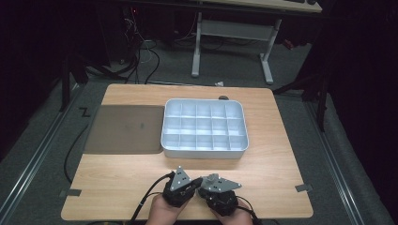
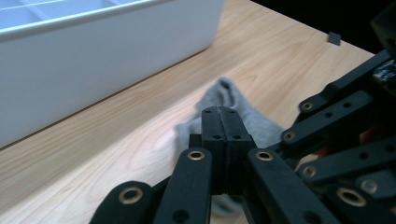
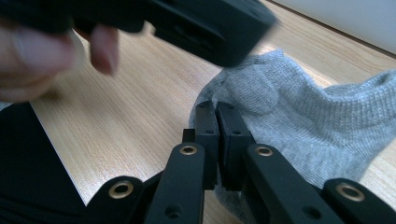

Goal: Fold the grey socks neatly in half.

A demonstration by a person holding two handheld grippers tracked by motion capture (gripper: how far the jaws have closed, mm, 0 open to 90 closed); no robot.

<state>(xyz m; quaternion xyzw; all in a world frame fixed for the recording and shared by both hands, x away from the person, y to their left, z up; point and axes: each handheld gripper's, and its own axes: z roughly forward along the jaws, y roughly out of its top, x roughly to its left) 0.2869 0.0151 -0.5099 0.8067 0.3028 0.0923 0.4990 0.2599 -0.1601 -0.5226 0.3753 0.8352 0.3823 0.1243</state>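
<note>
- Sock (image 3: 299, 112), grey and ribbed, lies on the desk (image 1: 141, 178) directly under and in front of both claws, near the person's edge.
- Left claw (image 2: 220, 112) has its jaws pressed together, and the grey cloth shows on both sides of the tips and below them; it seems to pinch a fold of the sock, but the pinch itself is hidden behind the jaws.
- Right claw (image 3: 217, 108) also has its jaws together, with the tips at the edge of the sock; the cloth spreads to the right of them, and I judge that a bit of fabric is caught between them.
- From above, the two claws stand very close to each other, almost touching, with a hand (image 1: 162, 213) behind each one.
- Beyond the claws, further from the person, stands a white divided box (image 1: 204, 152) with many small compartments; all that I can see are without content.
- Beside this box, to the left, lies a flat dark mat (image 1: 123, 129).
- My judgement about the progress: the sock is gripped from both sides, so the grasping seems done. It is not yet folded or rolled in a neat form, and it is not in any compartment. What is left is probably to shape it and carry it forward to the box.
</note>
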